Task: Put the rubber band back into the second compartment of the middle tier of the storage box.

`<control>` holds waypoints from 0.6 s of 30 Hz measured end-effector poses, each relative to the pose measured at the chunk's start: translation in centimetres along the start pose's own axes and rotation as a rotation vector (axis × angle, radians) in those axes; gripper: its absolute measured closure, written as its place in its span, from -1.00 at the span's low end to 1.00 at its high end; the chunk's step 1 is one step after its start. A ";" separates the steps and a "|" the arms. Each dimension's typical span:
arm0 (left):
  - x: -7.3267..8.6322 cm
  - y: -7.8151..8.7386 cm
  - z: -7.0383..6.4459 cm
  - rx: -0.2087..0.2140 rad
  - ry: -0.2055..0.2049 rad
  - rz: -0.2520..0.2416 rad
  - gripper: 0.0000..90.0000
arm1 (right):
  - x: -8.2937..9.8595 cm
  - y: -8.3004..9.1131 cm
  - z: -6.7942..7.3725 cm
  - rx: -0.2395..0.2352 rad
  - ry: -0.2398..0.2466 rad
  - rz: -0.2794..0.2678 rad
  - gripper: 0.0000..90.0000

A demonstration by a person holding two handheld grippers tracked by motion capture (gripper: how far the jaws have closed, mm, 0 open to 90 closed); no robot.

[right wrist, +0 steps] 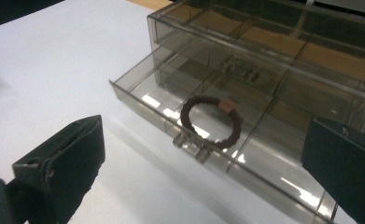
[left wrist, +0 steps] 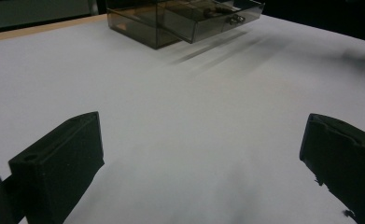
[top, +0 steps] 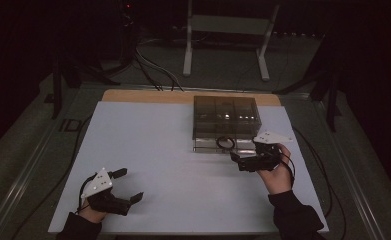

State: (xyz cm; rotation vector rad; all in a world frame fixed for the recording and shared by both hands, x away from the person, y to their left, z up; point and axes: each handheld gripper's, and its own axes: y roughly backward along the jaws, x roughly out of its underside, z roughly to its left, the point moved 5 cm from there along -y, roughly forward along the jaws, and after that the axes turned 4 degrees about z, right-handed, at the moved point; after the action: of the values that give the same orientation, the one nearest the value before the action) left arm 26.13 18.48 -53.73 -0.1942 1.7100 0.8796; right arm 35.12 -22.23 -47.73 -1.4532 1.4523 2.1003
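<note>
The left claw [top: 124,186] rests wide open and empty near the front edge of the counter [top: 158,150], with free room around. Farther, the right claw [top: 243,161], also open and empty, faces the pulled-out drawer [right wrist: 208,140] holding the hair band [right wrist: 211,122]; probably it must next grasp this or push the drawer shut.

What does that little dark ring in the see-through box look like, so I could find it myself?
On the white table stands a smoky transparent plastic drawer box. Its bottom drawer is pulled open, and inside lies a dark brown braided hair tie. It is the only closed loop there, with a small tan patch.
</note>
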 end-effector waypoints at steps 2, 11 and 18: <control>0.0 0.0 0.0 0.001 -0.002 0.002 -0.99 | 0.6 0.0 0.0 -0.005 -0.008 0.003 -1.00; 0.0 0.0 0.0 0.001 0.000 -0.001 -0.99 | 2.8 0.3 0.1 -0.017 -0.016 0.008 -1.00; 0.0 0.0 0.0 0.002 0.000 -0.001 -0.99 | 4.9 0.3 -0.1 -0.026 -0.039 0.026 -1.00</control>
State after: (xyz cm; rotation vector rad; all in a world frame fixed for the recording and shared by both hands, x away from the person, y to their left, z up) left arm 26.12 18.45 -53.72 -0.1938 1.7110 0.8772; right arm 32.54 -24.14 -51.46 -1.4010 1.4428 2.1585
